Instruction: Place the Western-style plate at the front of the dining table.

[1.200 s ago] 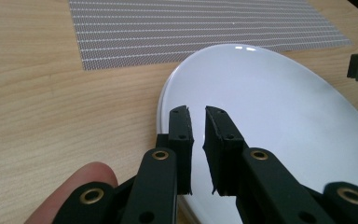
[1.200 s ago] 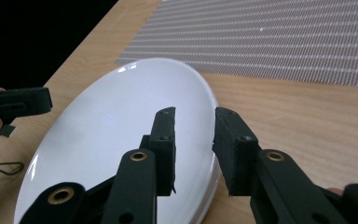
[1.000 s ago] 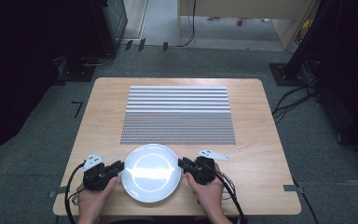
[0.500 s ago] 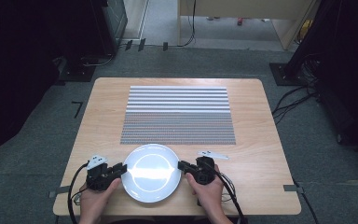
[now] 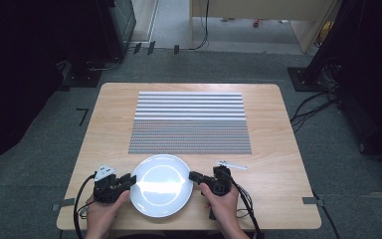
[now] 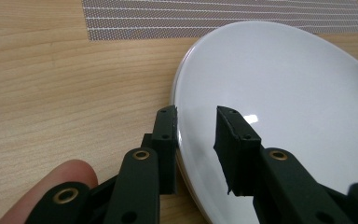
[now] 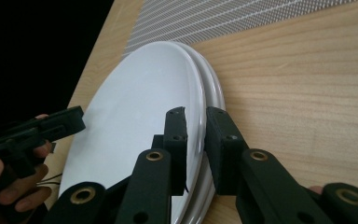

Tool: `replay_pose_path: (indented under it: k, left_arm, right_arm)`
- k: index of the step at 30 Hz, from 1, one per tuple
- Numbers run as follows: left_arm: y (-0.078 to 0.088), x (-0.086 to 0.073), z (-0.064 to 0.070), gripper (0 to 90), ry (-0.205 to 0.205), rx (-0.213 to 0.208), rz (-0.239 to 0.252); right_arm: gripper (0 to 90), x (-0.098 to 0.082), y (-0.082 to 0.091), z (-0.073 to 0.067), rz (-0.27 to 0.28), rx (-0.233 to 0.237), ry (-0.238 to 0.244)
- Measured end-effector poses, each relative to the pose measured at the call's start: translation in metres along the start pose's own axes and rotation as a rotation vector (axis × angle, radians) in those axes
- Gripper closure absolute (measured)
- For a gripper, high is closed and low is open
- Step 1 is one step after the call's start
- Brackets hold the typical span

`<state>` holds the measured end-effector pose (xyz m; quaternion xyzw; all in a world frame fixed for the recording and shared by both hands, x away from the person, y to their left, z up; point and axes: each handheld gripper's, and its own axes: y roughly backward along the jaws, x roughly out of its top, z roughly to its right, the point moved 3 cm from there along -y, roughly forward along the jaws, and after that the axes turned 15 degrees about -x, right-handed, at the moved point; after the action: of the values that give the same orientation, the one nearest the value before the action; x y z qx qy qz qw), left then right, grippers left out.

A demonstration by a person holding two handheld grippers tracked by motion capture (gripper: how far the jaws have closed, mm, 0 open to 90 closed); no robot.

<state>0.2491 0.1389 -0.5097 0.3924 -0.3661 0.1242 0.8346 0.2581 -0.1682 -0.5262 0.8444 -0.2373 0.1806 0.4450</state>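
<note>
So the white plate [image 5: 160, 185] sits at the near edge of the wooden table [image 5: 104, 129], just in front of the striped grey placemat [image 5: 189, 122] — its far rim close to the mat's near edge. In the right gripper view you can see it's really two plates stacked, the top one [image 7: 135, 121] on a lower one whose rim [image 7: 214, 93] peeks out on the mat side.

Your left gripper [image 5: 127, 180] is at the plate's left rim. In the left gripper view [image 6: 196, 140] its jaws straddle the edge, one outside over the wood and one above the plate's face, with a clear gap between them, so it's fairly wide and not clamped.

Your right gripper [image 5: 195, 176] is at the right rim. In its own view [image 7: 196, 140] the jaws stand narrow, one on each side of the upper plate's edge — I can't tell if they're actually pinching it or just close.

Both your hands come in from the bottom edge, the left hand [image 5: 99, 216] and the right hand [image 5: 224, 209]. A small white strip [image 5: 231, 164] lies on the table just beyond the right gripper, near the mat's corner.
</note>
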Motion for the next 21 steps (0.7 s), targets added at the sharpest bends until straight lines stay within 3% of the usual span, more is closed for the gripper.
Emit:
replay_pose_path:
  k: [13, 15, 16, 18, 21]
  left_arm:
    - [-0.0034, -0.0018, 0.0002, 67.2, -0.005, 0.014, -0.015]
    - [-0.004, -0.0021, 0.0002, 67.7, -0.007, 0.012, -0.017]
    - [-0.004, -0.002, 0.0002, 67.8, -0.008, 0.011, -0.018]
    - [-0.0033, -0.0017, -0.0007, 67.7, 0.001, 0.001, -0.017]
    - [0.0, -0.0005, -0.0024, 67.7, 0.007, -0.006, -0.01]
  right_arm:
    - [90.0, 0.0003, 0.0004, 0.0027, 0.013, -0.023, -0.018]
    - [90.0, 0.0027, 0.0029, 0.0023, 0.007, 0.05, -0.046]
    - [90.0, 0.0029, 0.0031, 0.0007, -0.004, 0.064, -0.052]
    - [89.2, 0.0017, 0.0031, -0.0005, 0.012, 0.03, -0.043]
    - [82.0, 0.0016, 0.003, 0.002, 0.012, 0.023, -0.045]
